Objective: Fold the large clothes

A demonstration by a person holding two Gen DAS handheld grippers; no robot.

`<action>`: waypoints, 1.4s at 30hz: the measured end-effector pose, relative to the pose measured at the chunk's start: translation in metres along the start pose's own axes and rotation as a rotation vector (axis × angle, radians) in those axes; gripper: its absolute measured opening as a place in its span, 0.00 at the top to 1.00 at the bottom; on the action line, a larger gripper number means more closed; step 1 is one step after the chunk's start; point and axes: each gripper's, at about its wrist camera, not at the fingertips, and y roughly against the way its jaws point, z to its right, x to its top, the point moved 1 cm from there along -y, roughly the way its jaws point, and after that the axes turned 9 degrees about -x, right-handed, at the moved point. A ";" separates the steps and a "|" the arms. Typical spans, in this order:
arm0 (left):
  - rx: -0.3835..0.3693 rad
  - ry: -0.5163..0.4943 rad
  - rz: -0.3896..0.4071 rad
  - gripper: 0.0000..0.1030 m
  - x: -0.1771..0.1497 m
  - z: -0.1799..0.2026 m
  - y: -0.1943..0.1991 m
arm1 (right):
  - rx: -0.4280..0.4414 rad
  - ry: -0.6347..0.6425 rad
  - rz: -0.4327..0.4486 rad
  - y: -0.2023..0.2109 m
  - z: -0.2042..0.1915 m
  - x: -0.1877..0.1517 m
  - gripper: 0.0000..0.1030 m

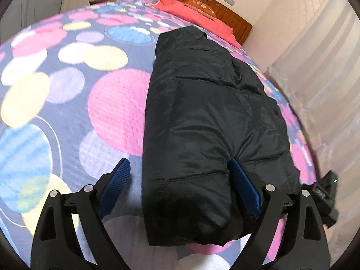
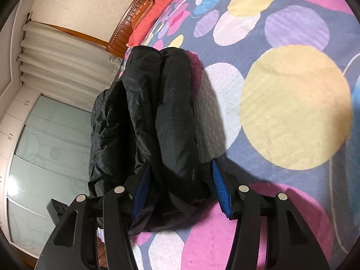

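A black padded jacket (image 1: 202, 112) lies folded into a long narrow bundle on the spotted bedspread (image 1: 67, 90), near the bed's right edge. My left gripper (image 1: 178, 160) stands wide open over the bundle's near end. Its left pad is clear of the cloth and its right pad rests against the jacket's side. In the right wrist view the same jacket (image 2: 157, 112) runs away from the camera. My right gripper (image 2: 181, 164) straddles one fold of it, open. The left finger is tucked into a crease and the right finger sits beside the fold's edge. The jacket rests on the bedspread (image 2: 292, 112).
A wooden headboard (image 1: 202, 0) and a red pillow (image 1: 191, 11) lie at the far end of the bed. White curtains (image 1: 315, 67) hang past the bed's right edge. A wardrobe with glass doors (image 2: 45, 146) stands beyond the jacket. The other gripper's body (image 1: 326, 193) shows at the right.
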 end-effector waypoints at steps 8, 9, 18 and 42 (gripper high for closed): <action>0.086 -0.064 0.029 0.13 -0.004 0.012 0.019 | -0.107 0.018 0.046 0.017 -0.006 -0.006 0.49; 0.090 -0.062 0.031 0.13 -0.005 0.012 0.023 | -0.141 0.033 0.057 0.021 -0.009 -0.008 0.49; 0.202 -0.116 0.099 0.09 -0.019 0.028 0.061 | -0.376 0.235 0.157 0.050 -0.048 -0.034 0.34; 0.299 -0.257 0.250 0.02 -0.031 0.091 0.125 | -0.524 0.567 0.424 0.103 -0.158 -0.096 0.22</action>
